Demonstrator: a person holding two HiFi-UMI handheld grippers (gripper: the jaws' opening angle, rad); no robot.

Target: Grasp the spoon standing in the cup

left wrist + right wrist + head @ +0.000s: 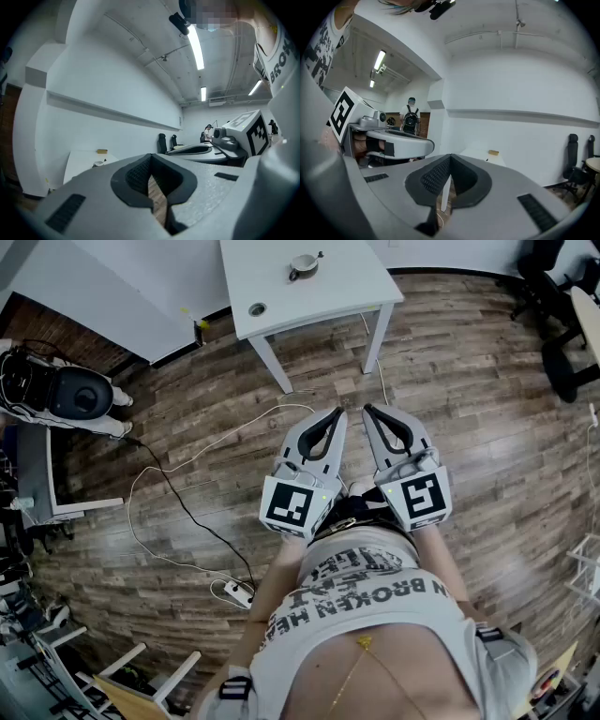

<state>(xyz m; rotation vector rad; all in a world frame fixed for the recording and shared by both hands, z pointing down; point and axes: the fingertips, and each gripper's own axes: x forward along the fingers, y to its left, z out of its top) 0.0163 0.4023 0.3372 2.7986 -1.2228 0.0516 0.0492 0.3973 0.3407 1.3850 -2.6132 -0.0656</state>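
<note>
1. Wood-plank floor (450,381) spread under you, and you held both tools low in front of your body, side by side, noses aimed toward the white table (281,292).
2. Your left gripper (337,412) had its jaws closed tip to tip with nothing between them. In the left gripper view only a sliver of floor showed through the hollow behind the joined tips.
3. Your right gripper (367,410) was the same: jaws fully together and empty. The right gripper view showed floor and a white table leg through its hollow.
4. The two grippers sat just beside each other, tips nearly touching, and each appeared in the edge of the other's camera.
5. Beyond them the table stood well apart from both grippers, with open floor between.
6. On its top, toward the far side, sat the cup (303,265). The spoon (318,256) showed only as a thin dark handle leaning out over the rim to your right. It was too small to say more.
7. Nearer you on the same tabletop, by the left front edge, lay a small round object (257,308).
8. To your left, cables (178,502) trailed across the floor to a power strip (238,592).
9. Far to your right stood dark office chairs (562,362).
10. In the right gripper view, a person with a backpack (410,120) stood in the background, facing away.
</note>
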